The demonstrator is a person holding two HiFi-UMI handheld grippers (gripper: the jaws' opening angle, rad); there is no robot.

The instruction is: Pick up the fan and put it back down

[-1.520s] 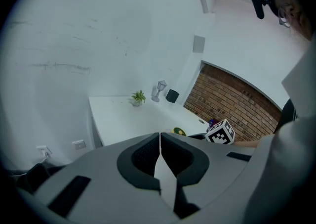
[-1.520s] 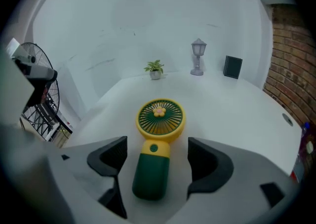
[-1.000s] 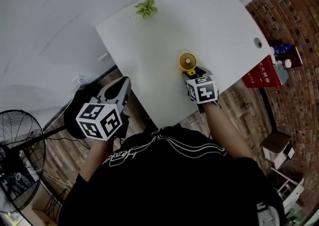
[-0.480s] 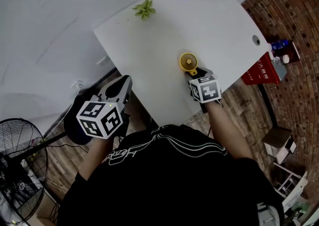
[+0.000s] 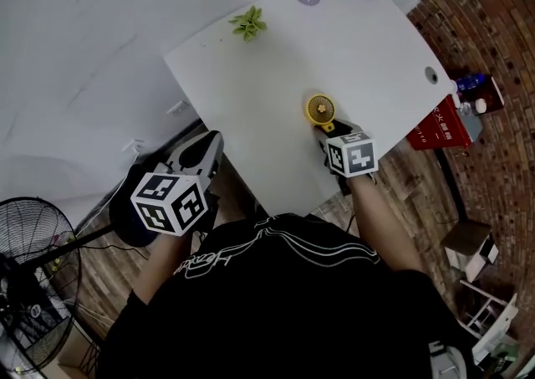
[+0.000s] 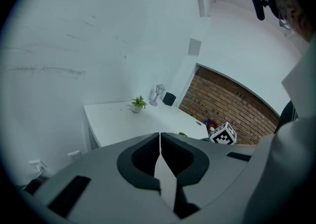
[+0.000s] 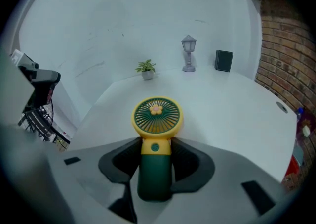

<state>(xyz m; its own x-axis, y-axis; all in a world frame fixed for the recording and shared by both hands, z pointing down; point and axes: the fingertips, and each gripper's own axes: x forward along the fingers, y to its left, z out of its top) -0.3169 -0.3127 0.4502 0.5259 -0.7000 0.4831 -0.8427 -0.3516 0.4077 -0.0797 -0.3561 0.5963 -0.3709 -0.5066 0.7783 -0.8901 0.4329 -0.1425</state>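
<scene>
While the right tool point(image 7: 155, 155) is gripping the fan point(image 7: 157, 117) by its green handle, the left tool point(image 6: 160, 145) is hanging shut and empty.
Having just been closing, the right jaws are pressing the handle, holding the fan just inside the desk's point(image 5: 267, 68) near edge, with the left tool hovering off that edge.

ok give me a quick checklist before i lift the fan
1. Fan between right gripper jaws, which have just been closing: ok.
2. Pads pressing both its sides: ok.
3. Fan's base resting on table: cannot tell.
4. Plant, lamp, box well away from fan: ok.
5. Left gripper shut, empty, off the table: ok.
</scene>
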